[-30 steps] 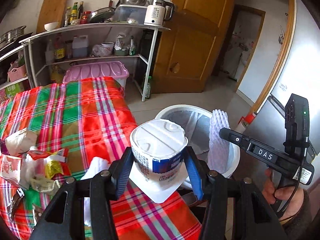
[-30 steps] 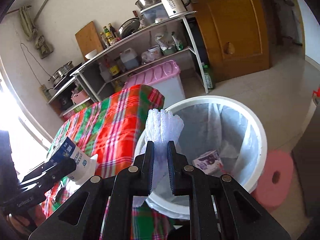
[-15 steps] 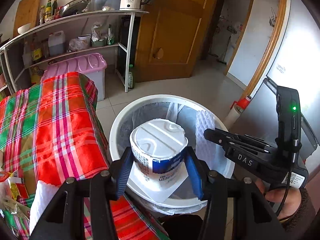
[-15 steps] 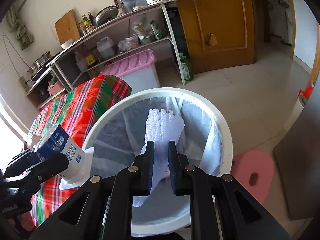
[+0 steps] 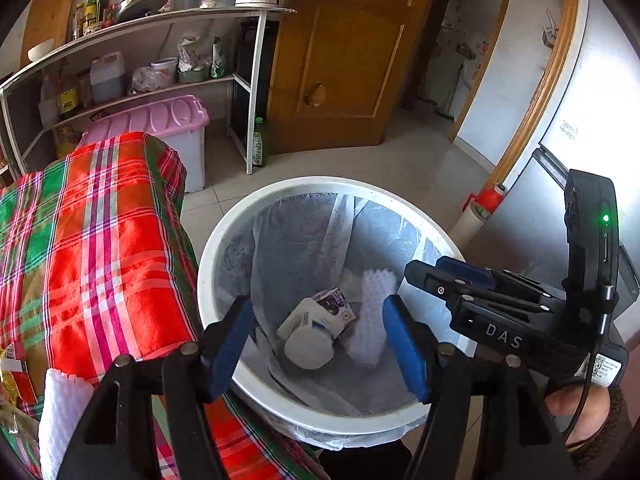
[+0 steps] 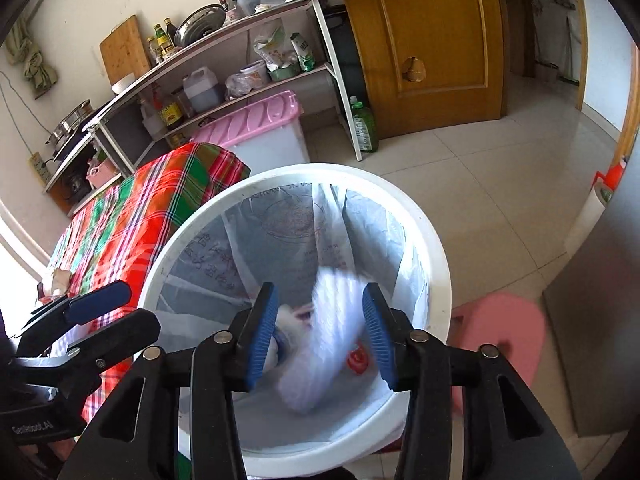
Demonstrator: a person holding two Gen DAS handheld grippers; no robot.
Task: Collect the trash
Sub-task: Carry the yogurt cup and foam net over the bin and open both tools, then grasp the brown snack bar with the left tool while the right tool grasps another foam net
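Note:
A white trash bin with a clear liner stands on the floor beside the table; it also shows in the right wrist view. My left gripper is open and empty above the bin. The white cup lies at the bin's bottom next to a small carton. The white foam net lies beside them and appears blurred in the right wrist view. My right gripper is open and empty above the bin; it also shows in the left wrist view.
The table with a plaid cloth is left of the bin, with another foam net and wrappers at its near edge. A pink-lidded box, a metal shelf, a wooden door and a pink stool surround the bin.
Both grippers opened over the bin. The cup dropped from the left gripper and the foam net from the right gripper into the bin.

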